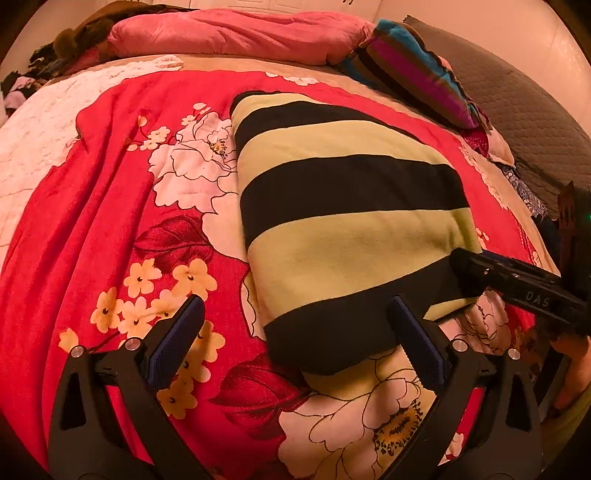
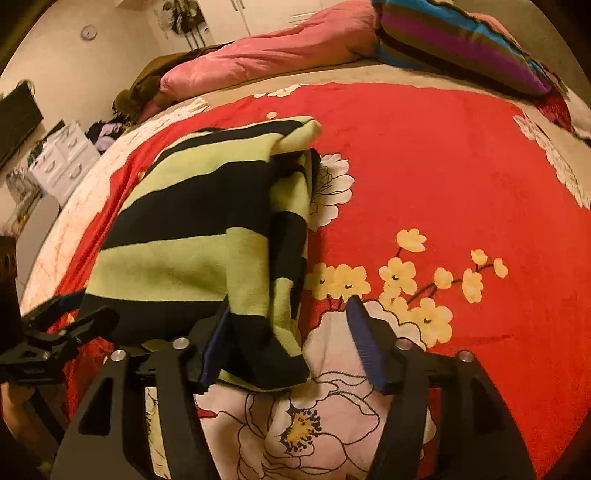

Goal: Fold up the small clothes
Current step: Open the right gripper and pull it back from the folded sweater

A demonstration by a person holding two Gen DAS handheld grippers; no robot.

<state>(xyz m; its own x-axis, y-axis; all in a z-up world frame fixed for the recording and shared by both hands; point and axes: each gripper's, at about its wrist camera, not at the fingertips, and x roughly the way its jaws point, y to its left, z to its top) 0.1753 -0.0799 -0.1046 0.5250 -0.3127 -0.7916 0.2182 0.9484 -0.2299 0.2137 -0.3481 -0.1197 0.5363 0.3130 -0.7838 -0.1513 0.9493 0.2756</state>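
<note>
A small garment with black and pale green stripes point(image 1: 343, 221) lies folded on the red floral bedspread point(image 1: 110, 206). My left gripper point(image 1: 295, 332) is open, its jaws wide apart around the garment's near left corner, holding nothing. My right gripper point(image 2: 291, 339) is open; the garment's near right corner point(image 2: 266, 332) lies between its jaws, against the left pad. The garment's right side shows loose stacked layers point(image 2: 288, 206). The right gripper's body shows in the left wrist view point(image 1: 517, 288) at the garment's right edge. The left gripper shows in the right wrist view point(image 2: 55, 332).
A pink duvet point(image 1: 236, 33) and a striped multicolour pillow point(image 1: 413, 66) lie at the head of the bed. A grey quilted cover point(image 1: 524, 110) is at the right. White drawers point(image 2: 62, 155) stand beside the bed on the left.
</note>
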